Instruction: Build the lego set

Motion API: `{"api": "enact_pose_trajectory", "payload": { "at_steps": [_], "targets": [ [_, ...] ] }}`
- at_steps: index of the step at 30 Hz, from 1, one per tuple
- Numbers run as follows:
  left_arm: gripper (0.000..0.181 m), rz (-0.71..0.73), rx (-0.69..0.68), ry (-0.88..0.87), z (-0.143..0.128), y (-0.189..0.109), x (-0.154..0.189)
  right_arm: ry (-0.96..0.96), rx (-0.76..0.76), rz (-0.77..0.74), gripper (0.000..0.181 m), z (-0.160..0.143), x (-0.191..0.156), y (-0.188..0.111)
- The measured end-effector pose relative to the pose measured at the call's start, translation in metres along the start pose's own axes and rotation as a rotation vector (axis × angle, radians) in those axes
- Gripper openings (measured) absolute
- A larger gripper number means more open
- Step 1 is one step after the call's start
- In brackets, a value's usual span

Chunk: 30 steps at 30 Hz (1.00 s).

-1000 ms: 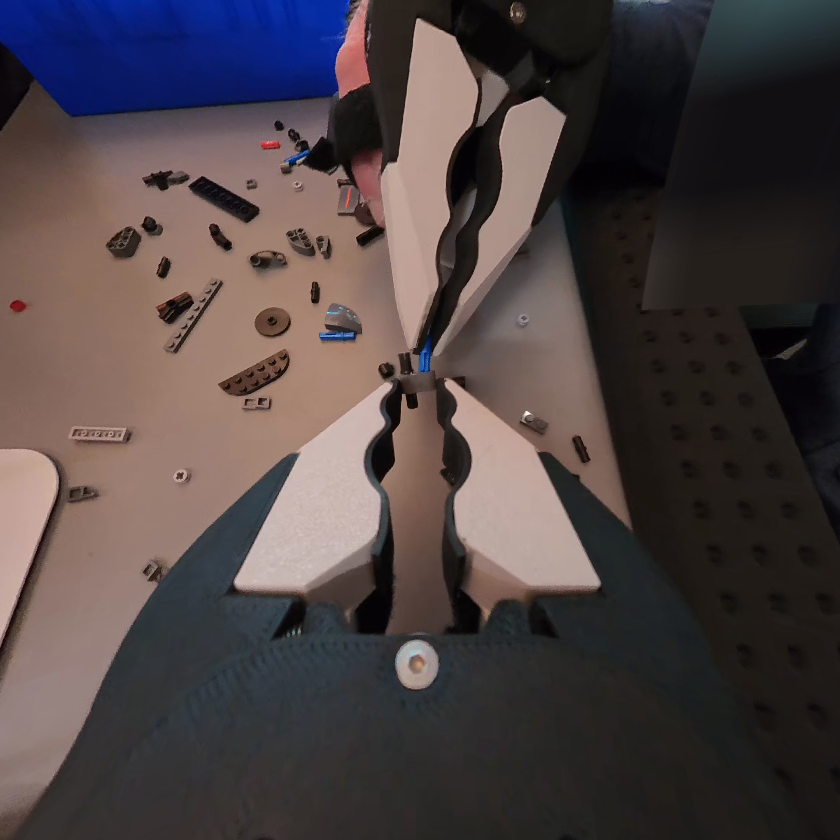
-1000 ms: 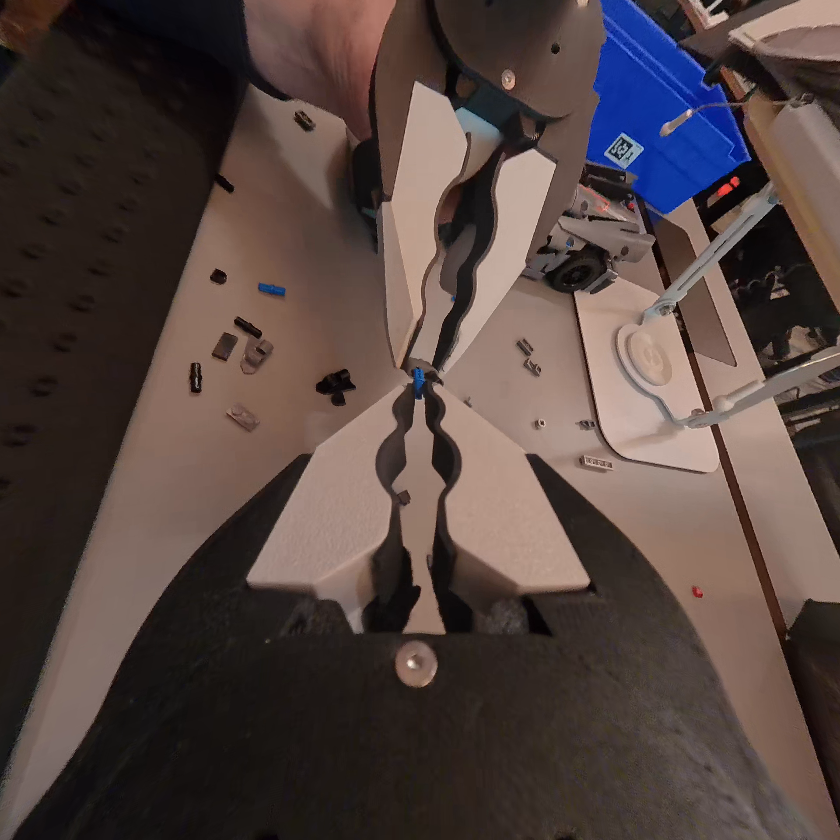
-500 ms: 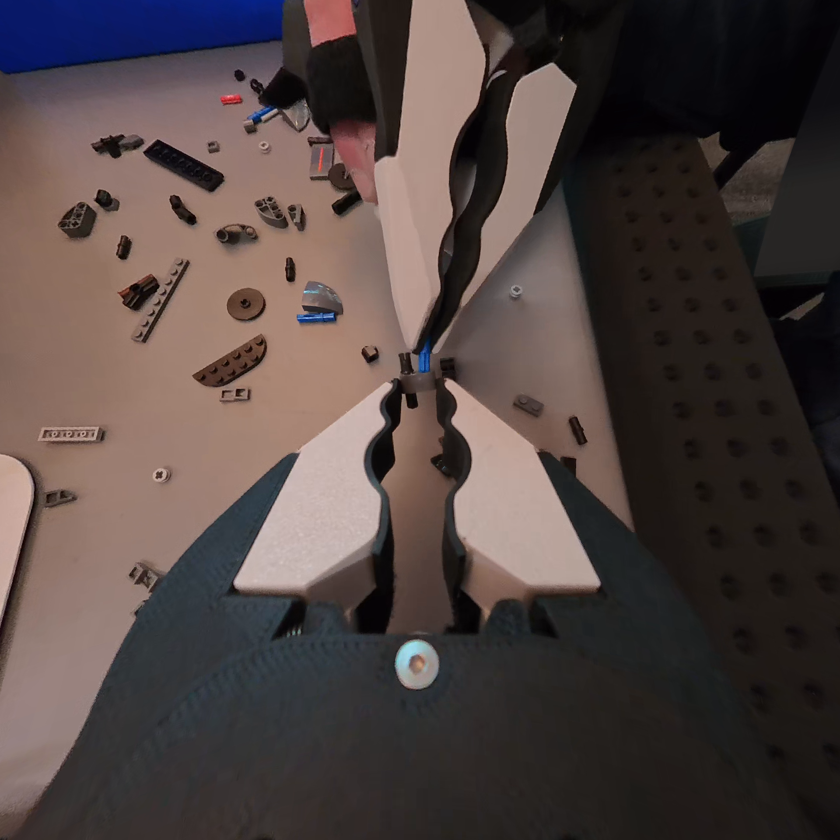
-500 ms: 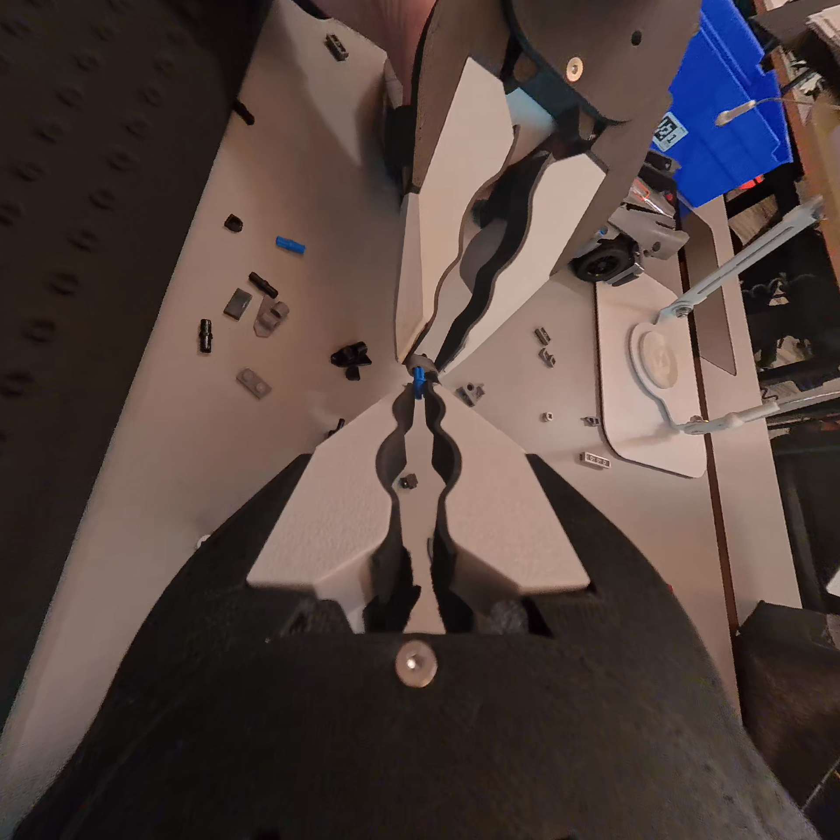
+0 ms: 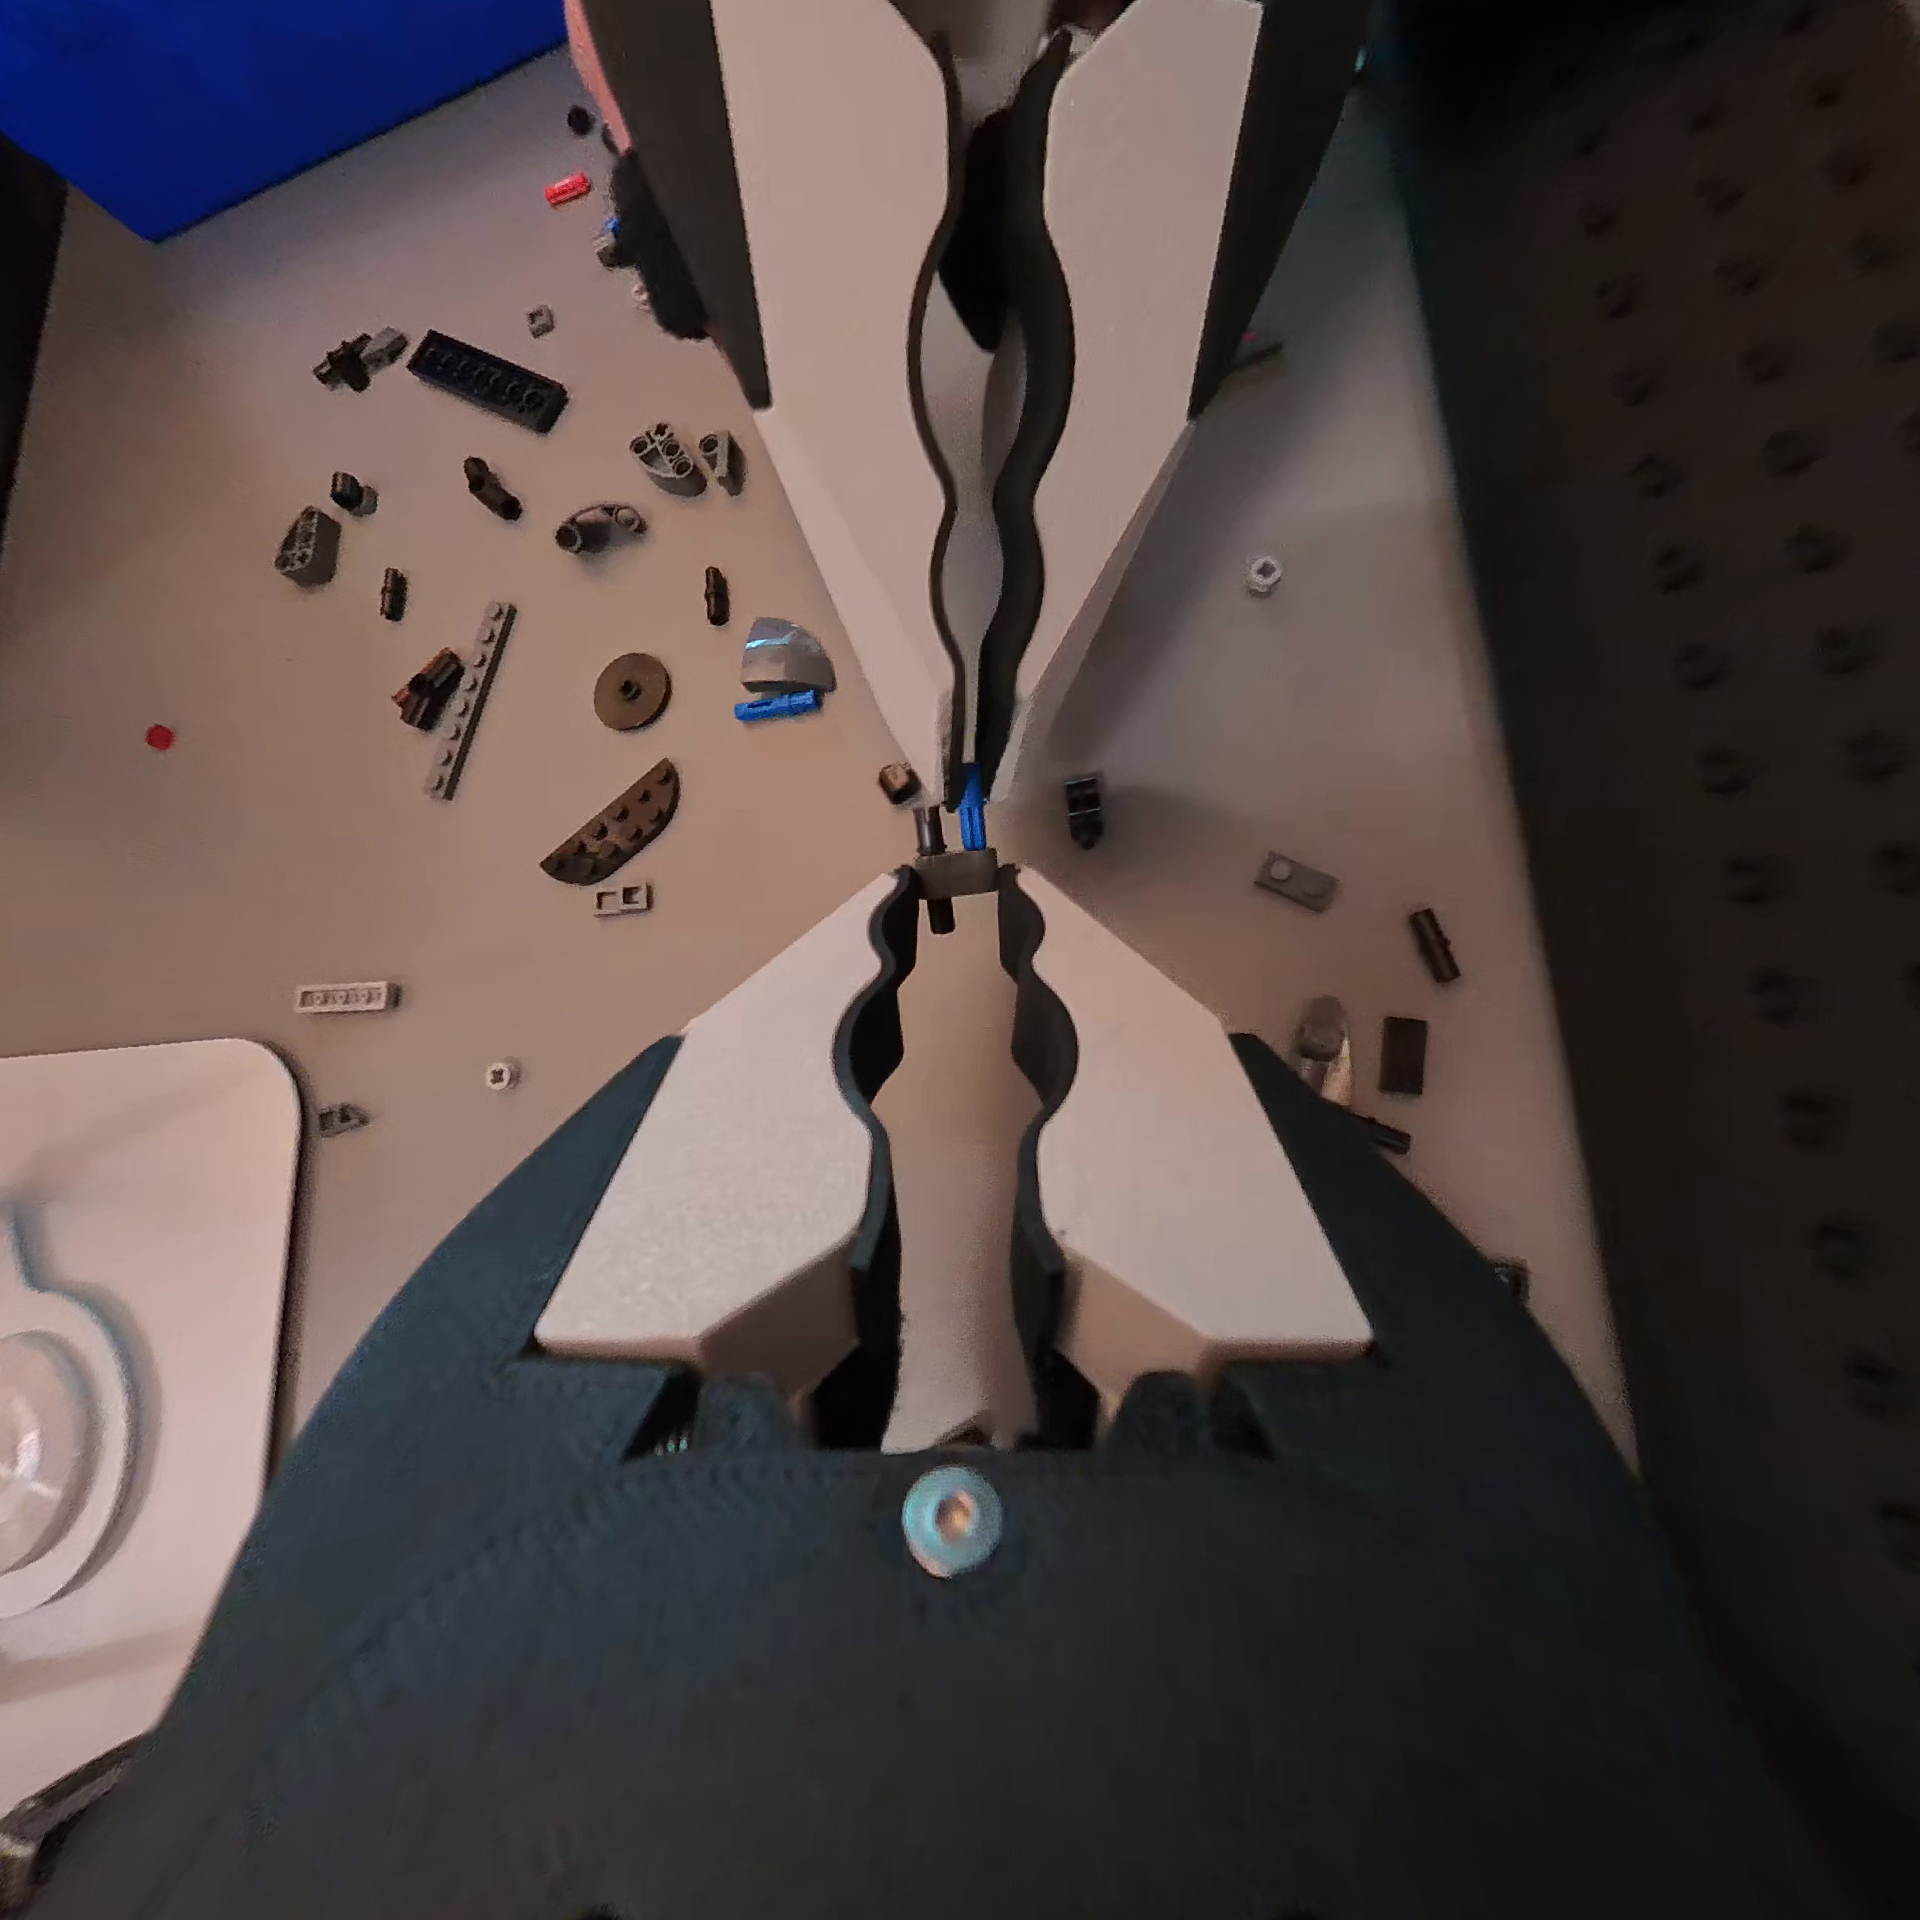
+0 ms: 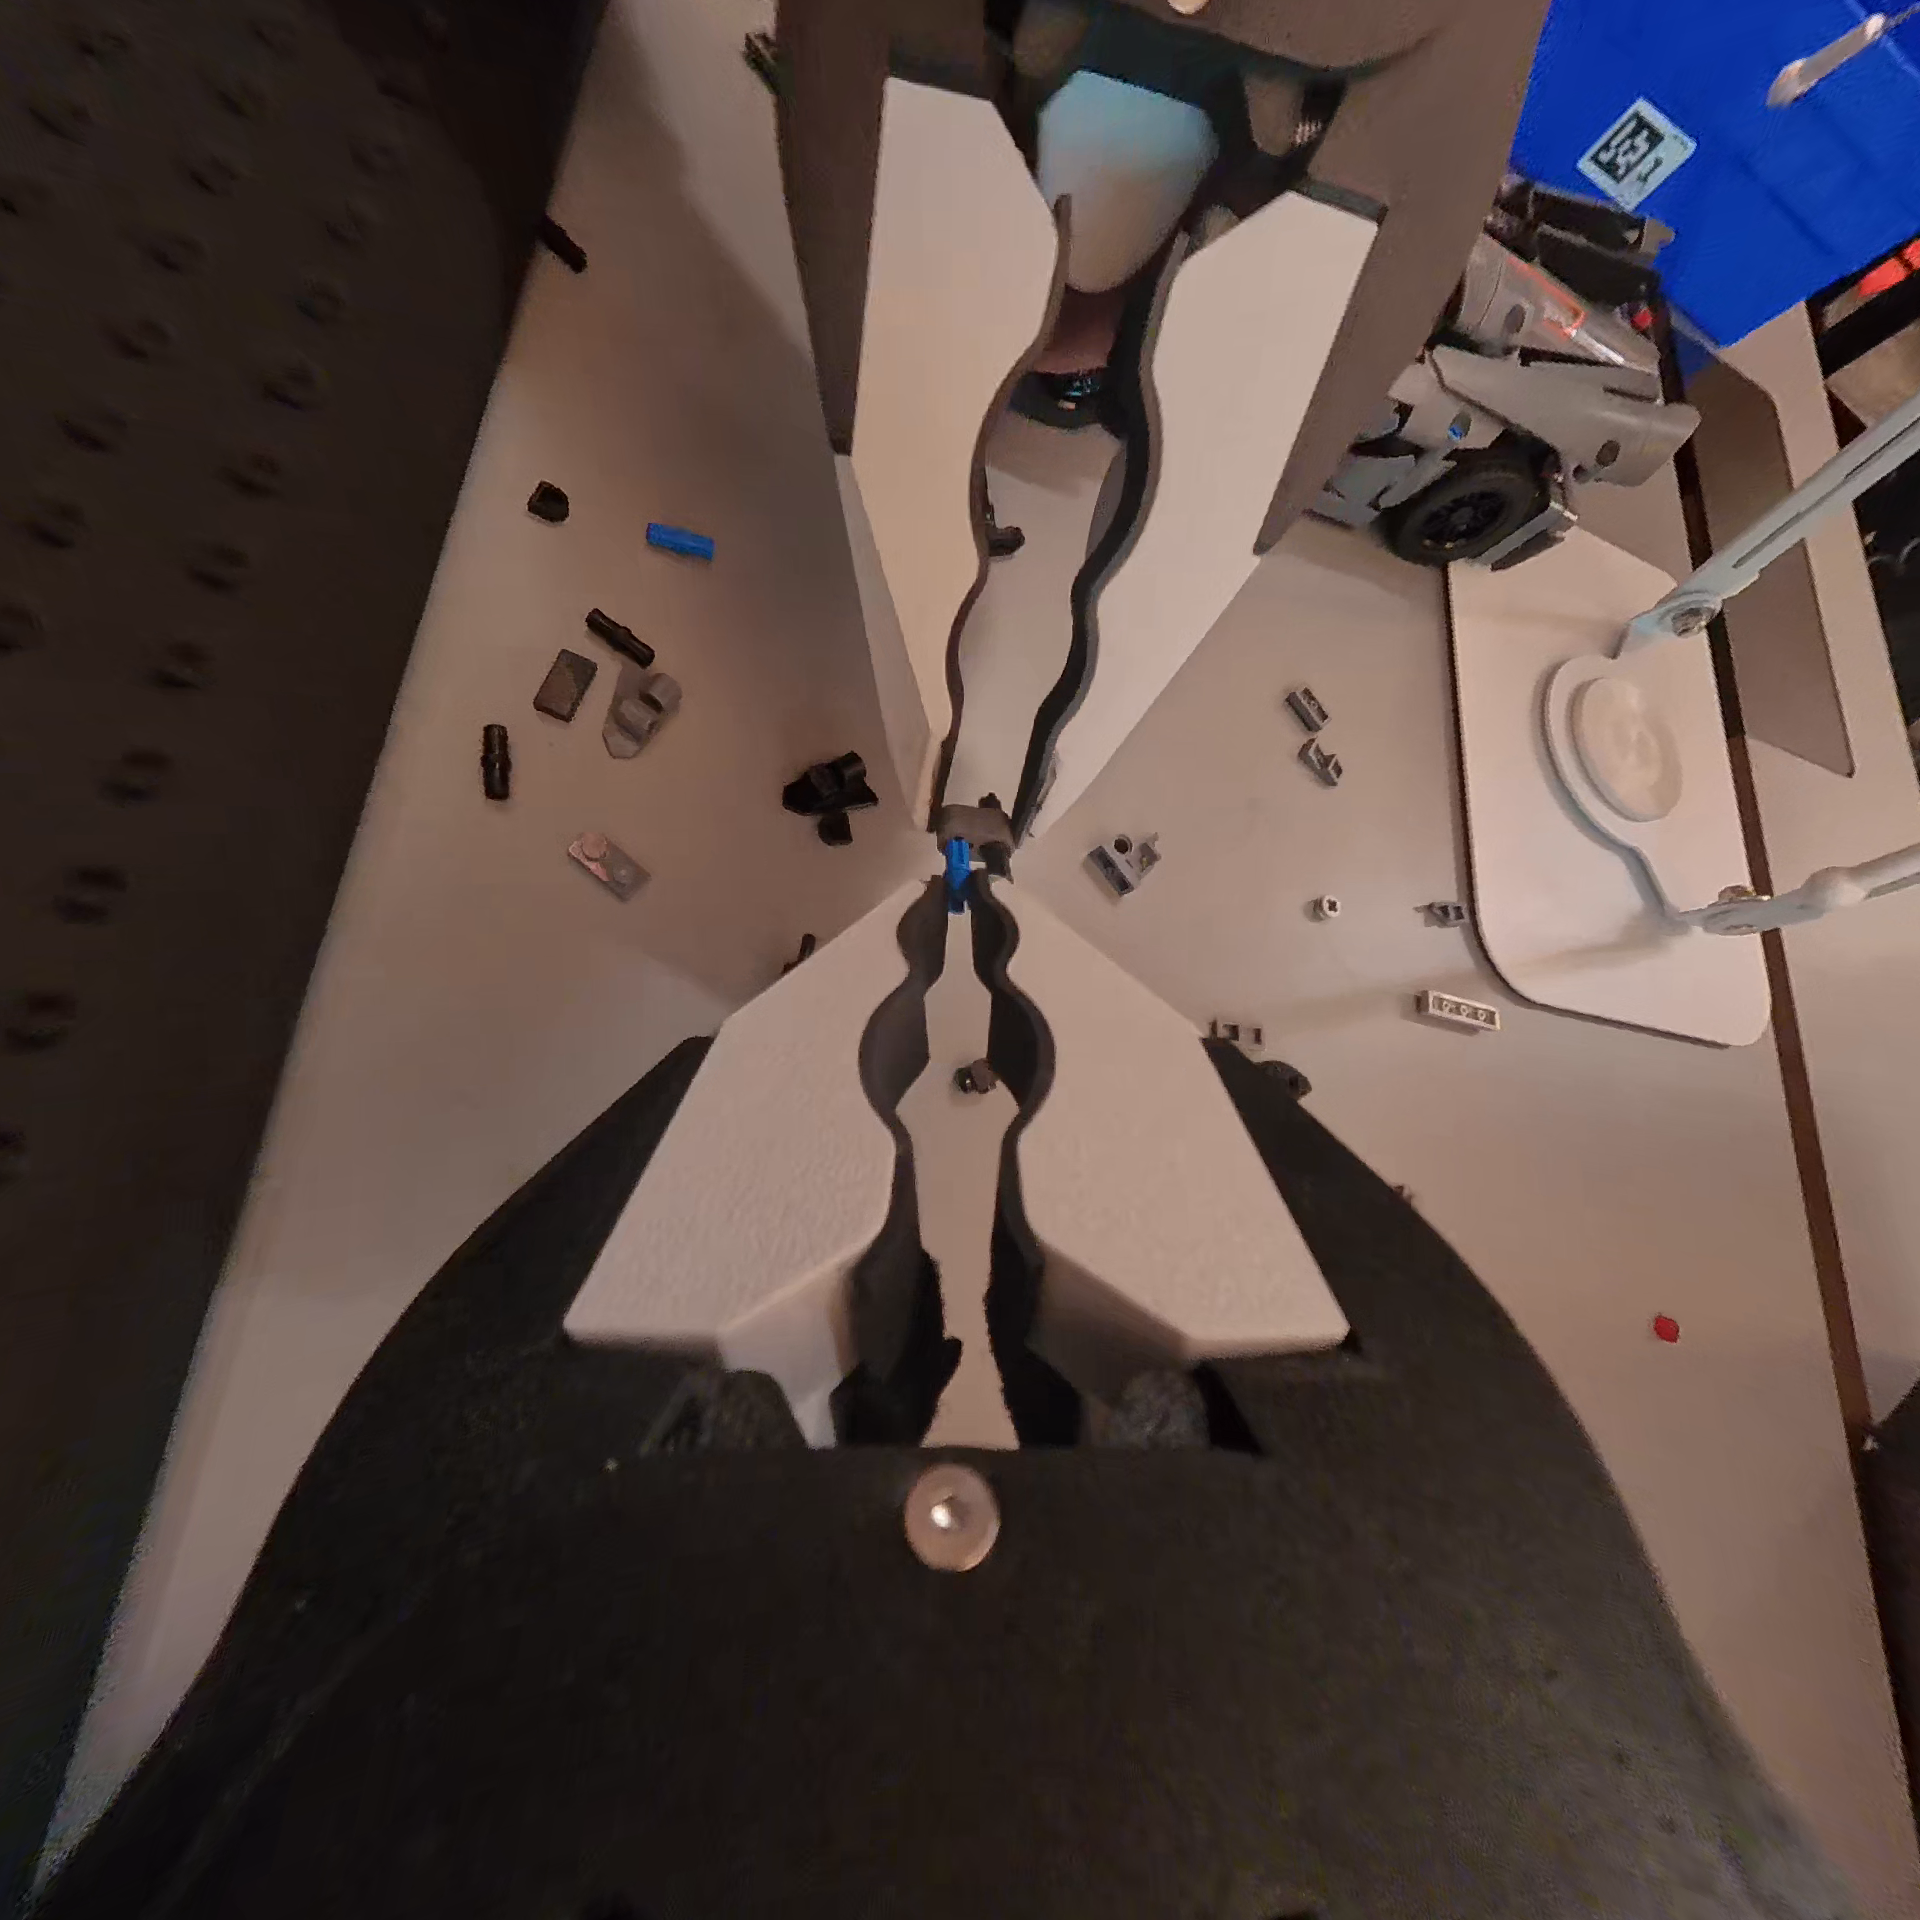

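Observation:
My left gripper (image 5: pixel 956 883) is shut on a small grey Lego piece (image 5: pixel 958 871) with a black pin (image 5: pixel 938 914) through it. My right gripper (image 5: pixel 967 787) comes in from the top, tip to tip with it. It is shut on a blue pin (image 5: pixel 972 816) whose end touches the grey piece. In the right wrist view my right gripper (image 6: pixel 958 900) holds the blue pin (image 6: pixel 957 871) up against the grey piece (image 6: pixel 971 828), which sits in the left gripper (image 6: pixel 979 816). Both are held above the table.
Several loose dark and grey Lego parts lie on the beige table (image 5: pixel 260 852), among them a spare blue pin (image 5: pixel 774 708). A partly built grey car (image 6: pixel 1507 457) and a blue bin (image 6: pixel 1766 156) stand at the back. A white stand base (image 6: pixel 1610 852) and a dark perforated board (image 5: pixel 1714 727) border the table. Less than 4 cm separates the two grippers' tips. The partly built grey car (image 6: pixel 1507 457) is about 25 cm from both grippers' fingertips.
Both grippers have stayed tip to tip with the blue pin against the grey piece. They have turned to face each other more squarely and drawn closer together.

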<state>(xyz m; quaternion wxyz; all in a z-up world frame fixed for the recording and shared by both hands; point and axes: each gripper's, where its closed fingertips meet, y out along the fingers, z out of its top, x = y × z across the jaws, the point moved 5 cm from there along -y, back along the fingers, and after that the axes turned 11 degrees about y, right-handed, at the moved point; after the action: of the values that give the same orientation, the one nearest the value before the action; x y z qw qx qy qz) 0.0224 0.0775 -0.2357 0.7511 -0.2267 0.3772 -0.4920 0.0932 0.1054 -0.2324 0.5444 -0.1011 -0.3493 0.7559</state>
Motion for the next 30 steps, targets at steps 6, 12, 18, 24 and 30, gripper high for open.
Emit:
{"api": "enact_pose_trajectory", "payload": {
  "at_steps": [6,12,18,24,30],
  "targets": [
    [0.013,0.077,-0.014,0.027,0.002,-0.001,-0.005,0.115,0.009,0.02,0.002,-0.003,0.008,-0.001],
    [0.013,0.161,-0.103,0.116,0.003,0.005,-0.005,0.263,0.023,0.074,0.002,-0.009,0.015,0.002],
    [0.013,0.211,-0.066,0.129,0.006,0.0,-0.008,0.351,0.111,0.122,0.002,-0.007,0.021,-0.005],
    [0.013,0.287,-0.029,0.162,0.013,-0.006,-0.012,0.433,0.194,0.17,0.002,-0.004,0.026,-0.012],
    [0.013,0.351,-0.023,0.212,0.018,-0.01,-0.012,0.473,0.239,0.192,0.002,-0.002,0.029,-0.018]
  ]
}}
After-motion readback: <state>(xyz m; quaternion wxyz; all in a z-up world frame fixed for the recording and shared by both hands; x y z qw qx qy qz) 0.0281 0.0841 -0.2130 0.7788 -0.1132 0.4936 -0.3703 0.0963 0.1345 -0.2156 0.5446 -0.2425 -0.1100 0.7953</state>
